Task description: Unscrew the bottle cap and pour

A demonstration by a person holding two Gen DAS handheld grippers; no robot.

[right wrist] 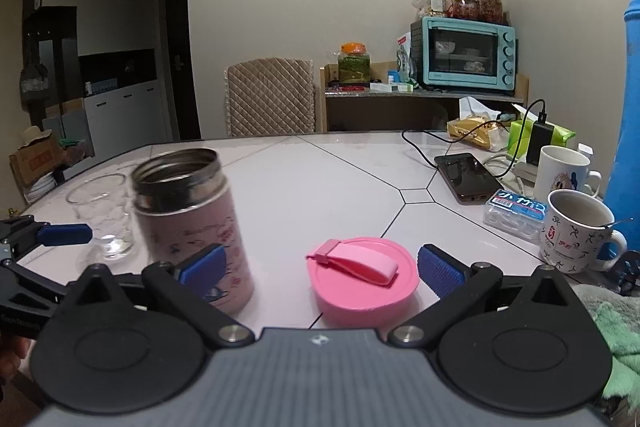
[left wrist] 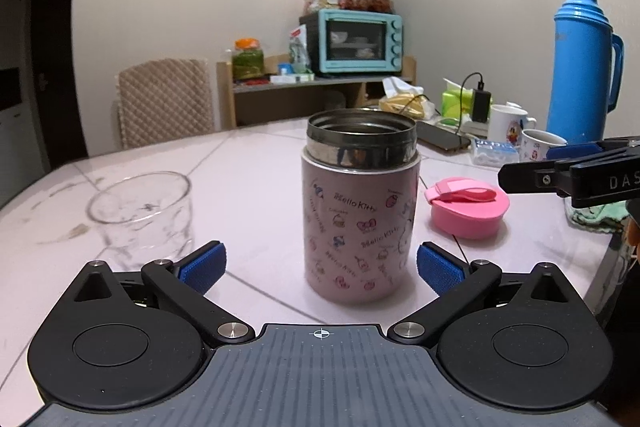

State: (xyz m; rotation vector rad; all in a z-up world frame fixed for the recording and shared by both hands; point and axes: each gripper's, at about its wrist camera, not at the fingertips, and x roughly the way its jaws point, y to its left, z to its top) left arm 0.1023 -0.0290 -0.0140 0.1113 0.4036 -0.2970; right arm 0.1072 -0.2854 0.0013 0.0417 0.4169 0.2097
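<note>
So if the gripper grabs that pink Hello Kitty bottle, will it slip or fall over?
The bottle looks rigid, with a steel neck, so it shouldn't squash. Its smooth printed wall may be a bit slippery. It's taller than wide and open on top, so a sideways push could tip it and spill anything inside.

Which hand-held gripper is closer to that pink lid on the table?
The right hand-held gripper: the pink lid lies between its open fingers, untouched. The left hand-held gripper faces the open bottle, with the lid off to its right beyond the bottle.

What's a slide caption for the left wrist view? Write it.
Open left gripper faces the uncapped Hello Kitty flask; pink lid lies beside it.
</note>
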